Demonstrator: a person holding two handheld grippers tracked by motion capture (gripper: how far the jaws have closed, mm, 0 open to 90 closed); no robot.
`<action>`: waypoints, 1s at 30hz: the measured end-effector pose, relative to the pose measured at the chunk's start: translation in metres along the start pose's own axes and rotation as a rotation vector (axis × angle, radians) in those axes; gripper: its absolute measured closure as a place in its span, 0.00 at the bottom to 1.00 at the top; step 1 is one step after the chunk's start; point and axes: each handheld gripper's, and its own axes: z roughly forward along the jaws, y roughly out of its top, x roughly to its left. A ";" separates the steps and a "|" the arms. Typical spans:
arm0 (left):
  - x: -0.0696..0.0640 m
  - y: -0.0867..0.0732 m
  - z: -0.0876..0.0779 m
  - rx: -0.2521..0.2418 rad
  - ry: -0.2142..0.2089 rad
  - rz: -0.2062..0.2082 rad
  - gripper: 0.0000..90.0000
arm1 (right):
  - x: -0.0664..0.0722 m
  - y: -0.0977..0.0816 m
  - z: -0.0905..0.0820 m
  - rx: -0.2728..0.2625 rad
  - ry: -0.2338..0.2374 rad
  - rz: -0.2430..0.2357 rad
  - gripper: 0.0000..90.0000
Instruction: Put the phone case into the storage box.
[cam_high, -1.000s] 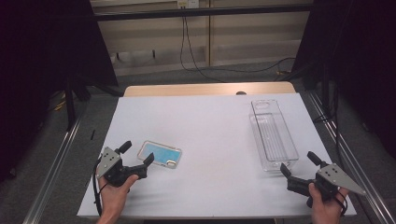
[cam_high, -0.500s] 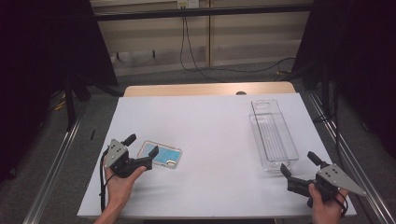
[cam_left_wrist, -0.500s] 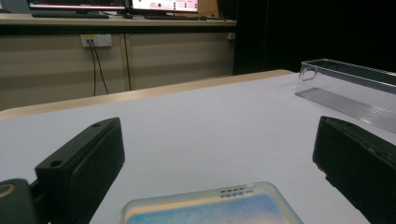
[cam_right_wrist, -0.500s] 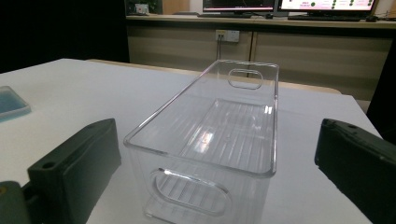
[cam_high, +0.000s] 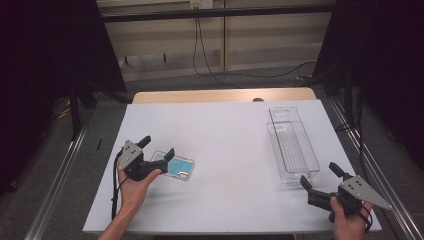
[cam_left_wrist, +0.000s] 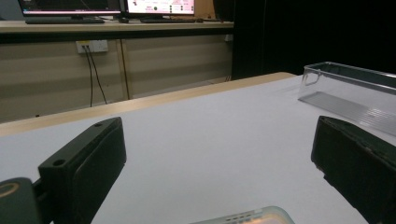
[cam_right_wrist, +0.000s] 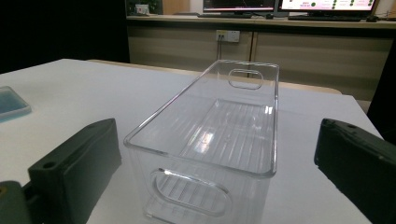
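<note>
Two black two-jaw grippers, each in a person's hand. The left gripper (cam_high: 156, 148) is standing wide, gripping nothing, its jaws straddling the near end of one flat rectangular phone case with a blue face and clear rounded plastic rim (cam_high: 174, 165), which is lying on the left part of the table; whether a jaw is touching it cannot be told. The right gripper (cam_high: 320, 177) is also gaping wide and empty, pointing at the near short end of one long clear plastic bin (cam_right_wrist: 219, 130), ribbed on its floor, with an oval cut-out handle at each short end, sitting upright on the right part of the table. One smooth matt white tabletop (cam_high: 230, 150) is carrying both items, well apart. No readable writing on either.
</note>
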 end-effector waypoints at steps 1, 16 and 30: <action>0.001 0.001 0.001 -0.002 0.006 -0.002 0.04 | 0.000 0.000 0.000 0.000 0.000 0.000 0.00; 0.013 0.015 0.023 -0.021 0.025 0.000 0.05 | 0.000 0.000 0.000 0.002 -0.001 0.001 0.00; 0.020 0.010 0.033 0.017 0.024 0.008 0.17 | 0.000 0.000 0.000 0.003 0.004 -0.001 0.00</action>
